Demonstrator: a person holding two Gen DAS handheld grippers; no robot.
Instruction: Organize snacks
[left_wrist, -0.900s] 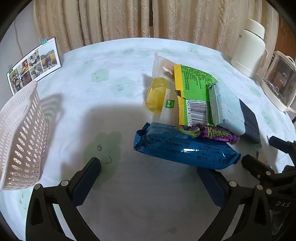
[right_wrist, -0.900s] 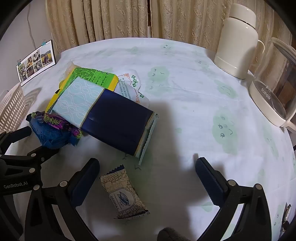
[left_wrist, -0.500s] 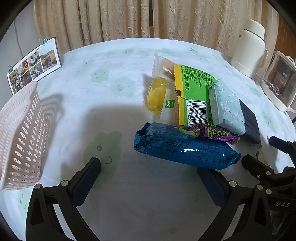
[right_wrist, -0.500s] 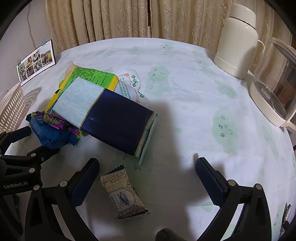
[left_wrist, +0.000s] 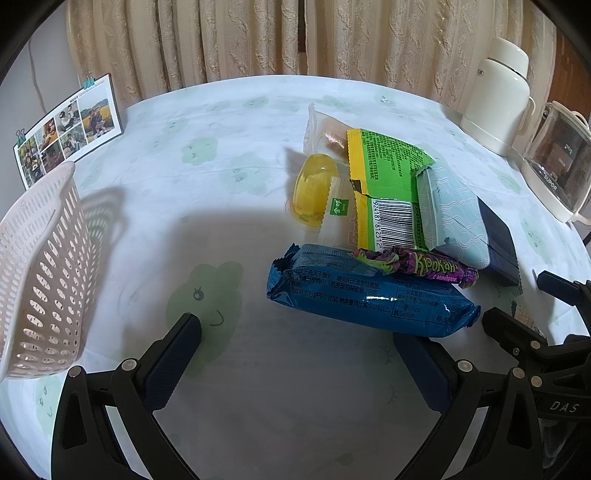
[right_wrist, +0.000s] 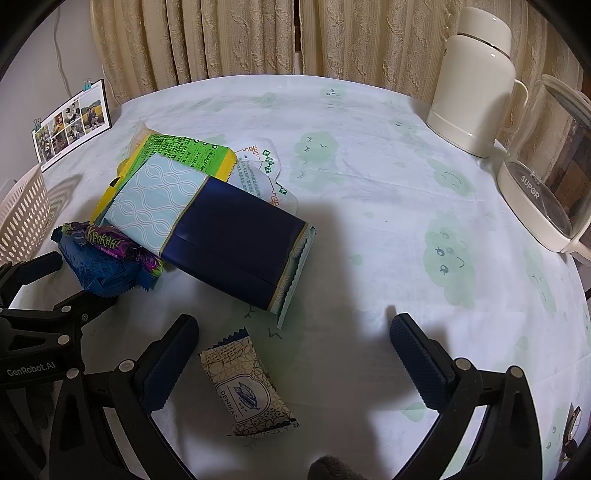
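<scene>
soft daylight through curtains (left_wrist: 258, 37), broad shadow across the tablecloth (right_wrist: 332, 258), fisheye bending and dark corners

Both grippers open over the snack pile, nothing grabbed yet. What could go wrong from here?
1. The purple candy lies on the blue pack; lifting the pack may tip it off.
2. The two grippers sit close beside the pile: left gripper and right gripper could collide.
3. The basket is light and may slide if bumped.

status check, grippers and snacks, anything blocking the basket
Left gripper open, empty. Right gripper open, empty. Snack pile on the table, none in the white basket. Path to basket unblocked.
</scene>
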